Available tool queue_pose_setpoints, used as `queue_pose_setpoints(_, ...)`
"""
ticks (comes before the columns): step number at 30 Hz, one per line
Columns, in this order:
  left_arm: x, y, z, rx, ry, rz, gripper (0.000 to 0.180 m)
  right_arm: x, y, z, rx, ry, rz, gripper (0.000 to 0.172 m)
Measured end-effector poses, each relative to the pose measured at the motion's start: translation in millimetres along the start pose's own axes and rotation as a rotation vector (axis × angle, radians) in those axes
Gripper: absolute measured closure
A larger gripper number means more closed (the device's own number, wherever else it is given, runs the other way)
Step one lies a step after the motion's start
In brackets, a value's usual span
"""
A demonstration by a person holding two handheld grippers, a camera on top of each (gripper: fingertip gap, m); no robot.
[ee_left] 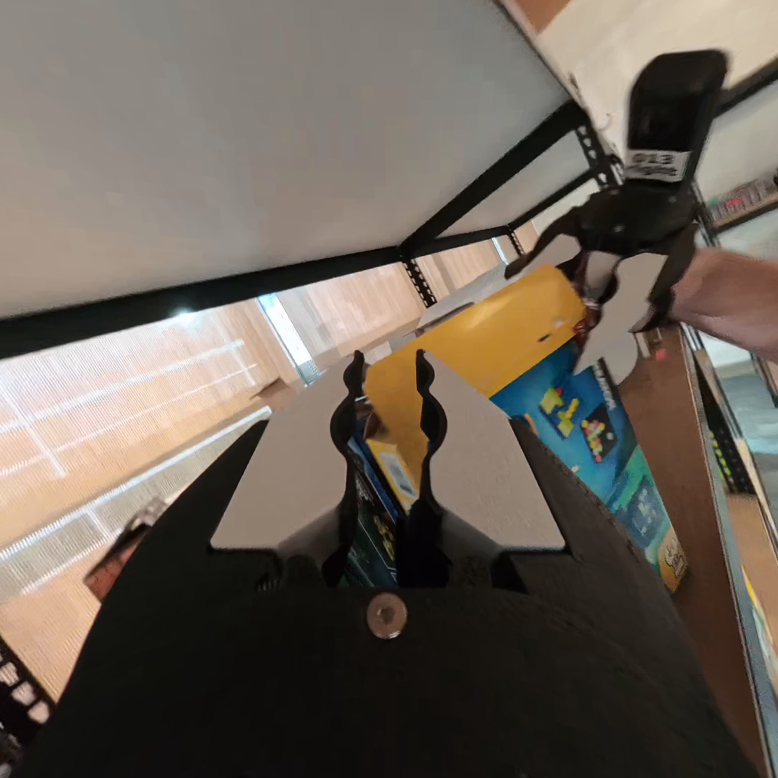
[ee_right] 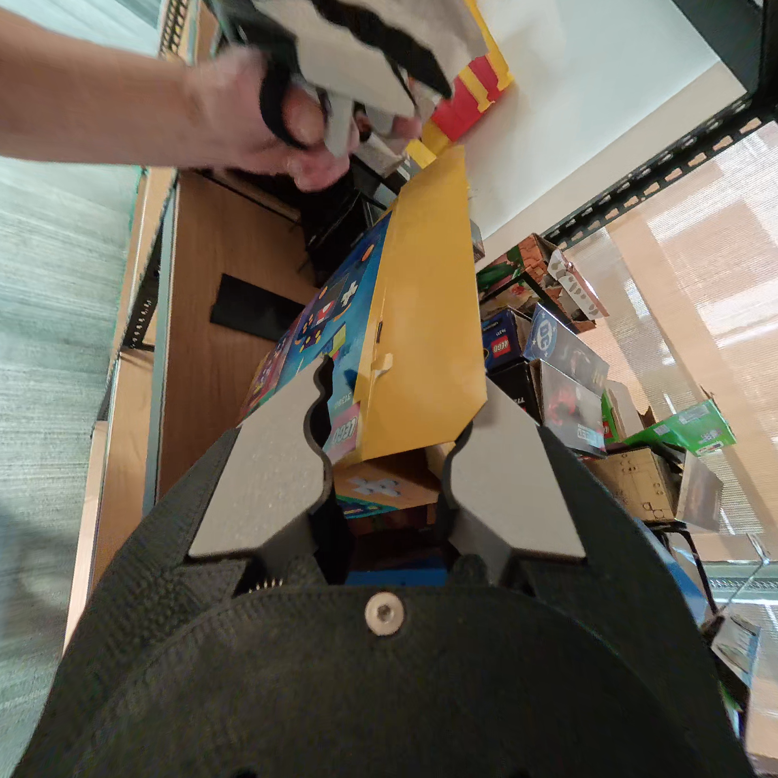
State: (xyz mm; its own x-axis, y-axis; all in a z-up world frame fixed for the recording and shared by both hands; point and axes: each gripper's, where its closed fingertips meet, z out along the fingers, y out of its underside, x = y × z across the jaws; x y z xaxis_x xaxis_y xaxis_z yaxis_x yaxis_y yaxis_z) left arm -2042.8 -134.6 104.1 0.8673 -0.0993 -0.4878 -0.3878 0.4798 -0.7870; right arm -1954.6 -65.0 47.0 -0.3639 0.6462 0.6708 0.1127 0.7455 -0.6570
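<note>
A flat box (ee_left: 484,337) with a yellow side and a blue picture face lies tilted over a wooden shelf, held between both grippers. My left gripper (ee_left: 389,362) is shut on the near corner, and the yellow side fills the narrow space between its pads. My right gripper (ee_right: 406,374) is shut on the other end of the box (ee_right: 425,315), with its pads against the blue face and the far edge. The right gripper also shows in the left wrist view (ee_left: 606,294) at the box's far end. The left gripper (ee_right: 421,84) appears blurred at the top of the right wrist view, in a hand (ee_right: 261,126).
The wooden shelf board (ee_right: 219,379) has a black patch (ee_right: 252,311). A white board (ee_left: 252,126) and a black slotted frame (ee_left: 210,290) are close above. Several toy boxes (ee_right: 564,358), a green box (ee_right: 682,425) and a red and yellow box (ee_right: 467,101) crowd the shelf.
</note>
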Motion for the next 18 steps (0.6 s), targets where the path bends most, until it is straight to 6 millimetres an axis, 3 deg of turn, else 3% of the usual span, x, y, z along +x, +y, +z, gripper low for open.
queue_pose_setpoints(1, 6, -5, 2, -0.024, 0.02, 0.037, 0.157, 0, 2, 0, -0.013, 0.001, -0.011, 0.119)
queue_pose_setpoints(5, 6, 11, 16, -0.173, 0.018, 0.166, 0.159, -6, 3, -1, -0.047, -0.012, -0.111, 0.119)
queue_pose_setpoints(8, 24, 12, 26, -0.202, 0.074, 0.238, 0.151, -8, 4, -2, -0.074, -0.024, -0.149, 0.119)
queue_pose_setpoints(12, 27, 13, 37, -0.207, 0.086, 0.248, 0.158, -11, 1, -1, -0.077, -0.018, -0.169, 0.119)
queue_pose_setpoints(16, 23, 20, 43, -0.26, 0.074, 0.297, 0.158, -12, 1, 1, -0.058, 0.021, -0.111, 0.106)
queue_pose_setpoints(18, 22, 23, 49, -0.295, 0.075, 0.296, 0.158, -8, 6, -4, -0.065, 0.057, -0.133, 0.11)
